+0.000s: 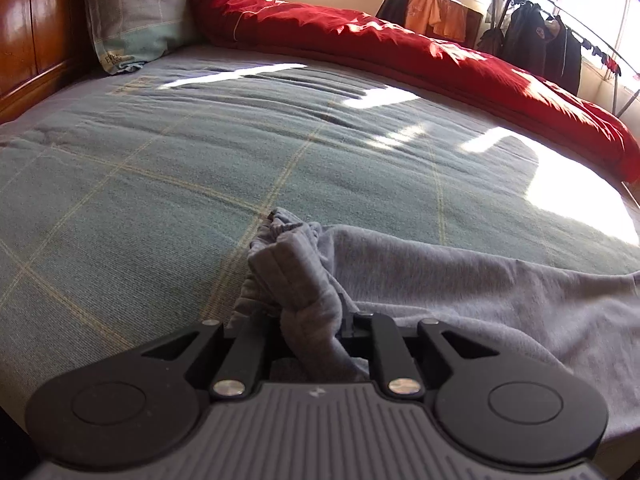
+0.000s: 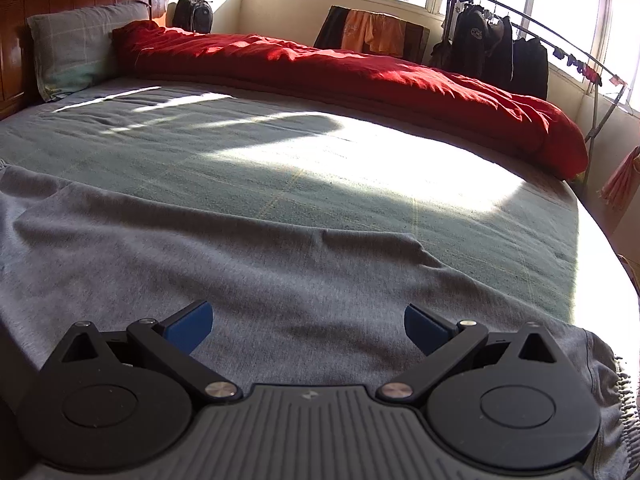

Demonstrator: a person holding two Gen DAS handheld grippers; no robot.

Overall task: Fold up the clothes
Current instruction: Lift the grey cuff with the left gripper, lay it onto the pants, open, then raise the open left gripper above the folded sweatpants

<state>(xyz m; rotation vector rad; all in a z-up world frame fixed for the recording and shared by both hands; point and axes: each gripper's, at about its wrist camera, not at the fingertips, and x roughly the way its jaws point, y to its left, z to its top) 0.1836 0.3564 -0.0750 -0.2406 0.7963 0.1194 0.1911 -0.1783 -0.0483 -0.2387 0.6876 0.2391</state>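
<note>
Only the left wrist view shows a grip: the left gripper [image 1: 304,276] has its fingers nearly together on a bunched fold of the grey garment [image 1: 460,284], the cloth wrapping and hiding the pads. The right wrist view shows what that one cannot: the garment [image 2: 200,264] spread flat across the near part of the bed [image 2: 280,152], its far edge running across the sheet, one ribbed hem hanging at the near right corner. The right gripper [image 2: 308,330] hovers over it with fingers wide apart and nothing between them. Beyond the garment the sheet lies bare up to the red quilt [image 2: 340,68] along the far side and the pillow [image 2: 76,48] at the headboard.
</note>
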